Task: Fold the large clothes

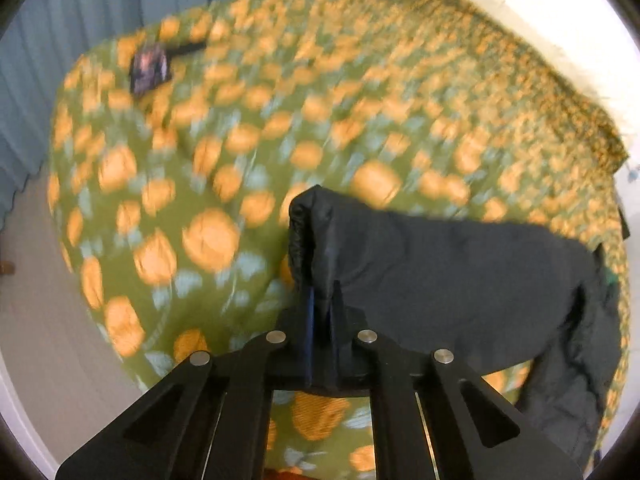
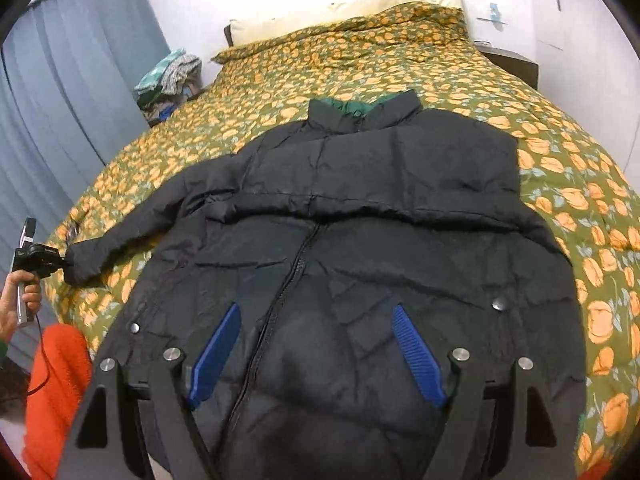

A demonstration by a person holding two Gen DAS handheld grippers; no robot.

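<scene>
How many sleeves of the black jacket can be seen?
1. The sleeve stretches out to the left over the bed cover, its cuff pinched in the left tool. The other sleeve may be hidden.

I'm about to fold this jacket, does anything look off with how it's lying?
Mostly fine: the jacket lies flat, zipped, on the bed. Only its sleeve sticks out sideways, cuff pinched in the shut left gripper.
</scene>
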